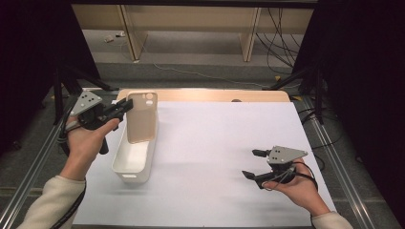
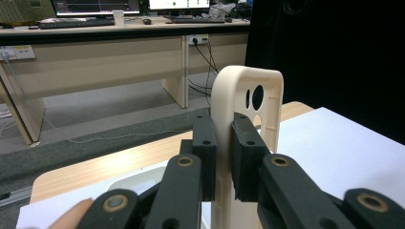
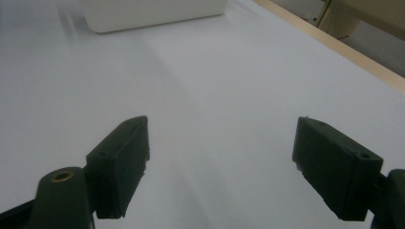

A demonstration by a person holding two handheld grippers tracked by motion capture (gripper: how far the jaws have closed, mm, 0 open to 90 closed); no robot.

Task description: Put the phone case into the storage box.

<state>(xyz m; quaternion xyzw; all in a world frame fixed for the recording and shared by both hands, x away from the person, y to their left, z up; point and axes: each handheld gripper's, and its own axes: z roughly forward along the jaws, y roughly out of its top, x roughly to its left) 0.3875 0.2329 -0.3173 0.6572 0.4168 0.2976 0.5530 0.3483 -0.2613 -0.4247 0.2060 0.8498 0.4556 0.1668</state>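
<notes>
A beige phone case with camera holes near its top hangs upright over the far end of a white oblong bin. My left gripper is shut on the case's left edge. In the left gripper view the case stands between the two black pads, which press on its side wall. My right gripper rests low over the white sheet at the right, jaws wide apart with nothing between them. Its own view has the pads spread over bare white sheet.
A white sheet covers most of the wooden table. The bin's near wall lies far ahead of the right gripper. Black stands and cables flank the table, with desks and a grey floor beyond.
</notes>
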